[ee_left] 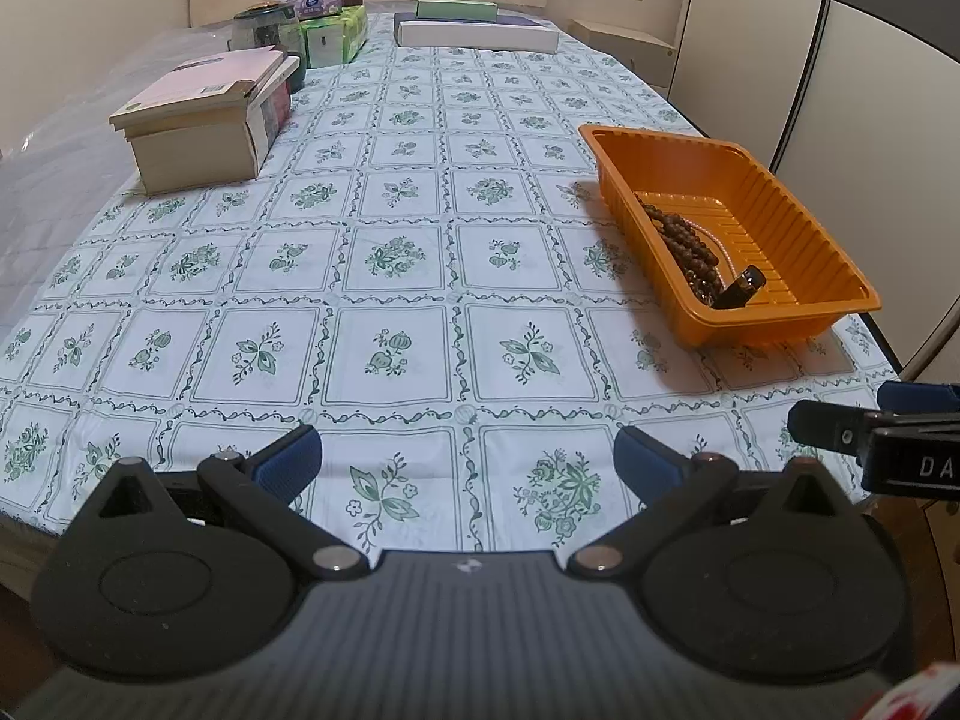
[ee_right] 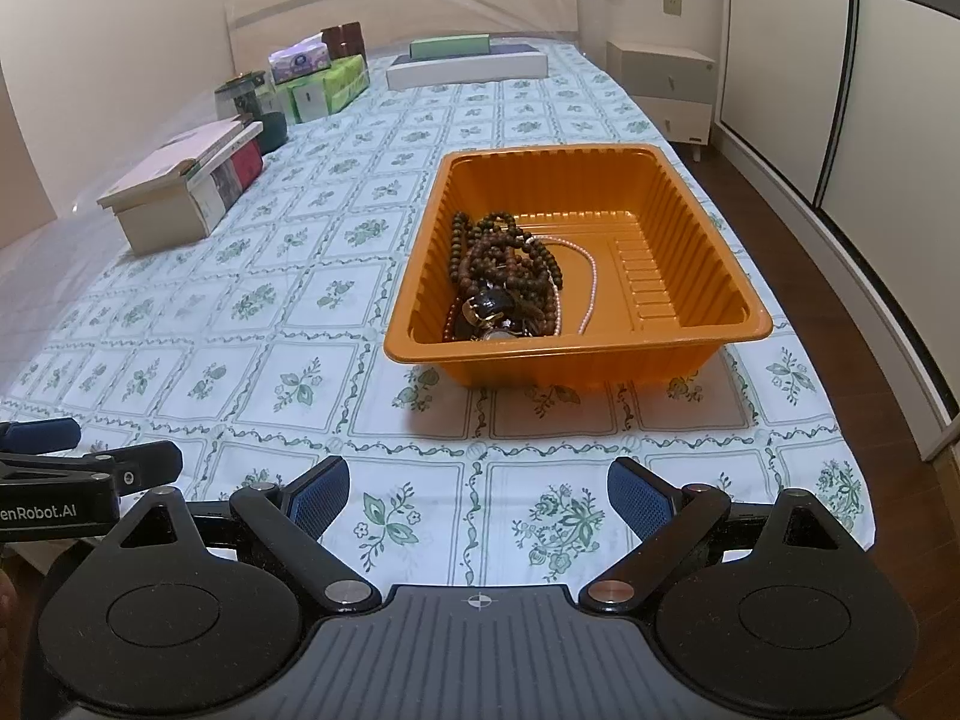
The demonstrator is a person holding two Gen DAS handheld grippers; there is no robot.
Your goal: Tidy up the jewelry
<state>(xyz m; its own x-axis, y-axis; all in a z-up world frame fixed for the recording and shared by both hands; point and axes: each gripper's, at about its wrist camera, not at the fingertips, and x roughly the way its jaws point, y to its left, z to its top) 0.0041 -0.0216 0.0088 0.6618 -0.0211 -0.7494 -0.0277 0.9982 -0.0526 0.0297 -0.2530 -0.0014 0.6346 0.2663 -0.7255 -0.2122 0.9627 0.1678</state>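
On the patterned cloth, right of centre, the orange tray (ee_right: pixel 708 276) holds all the jewelry: brown bead strands (ee_right: pixel 510 258), a pink-white strand, a dark watch-like piece. Left tool (ee_left: pixel 468 462) and right tool (ee_right: pixel 480 486) hang empty, fingers apart, likely staged for a pick. Readable: "enRobot.AI", "DA".

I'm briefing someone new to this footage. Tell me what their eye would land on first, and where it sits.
First, the bright orange tray on the right side of the green-flowered tablecloth, with a tangle of brown bead strings and a thin pearl strand heaped in its near-left corner. Next, the two open grippers, left and right, near the table's front edge, both empty. Boxes and tissue packs line the far left.
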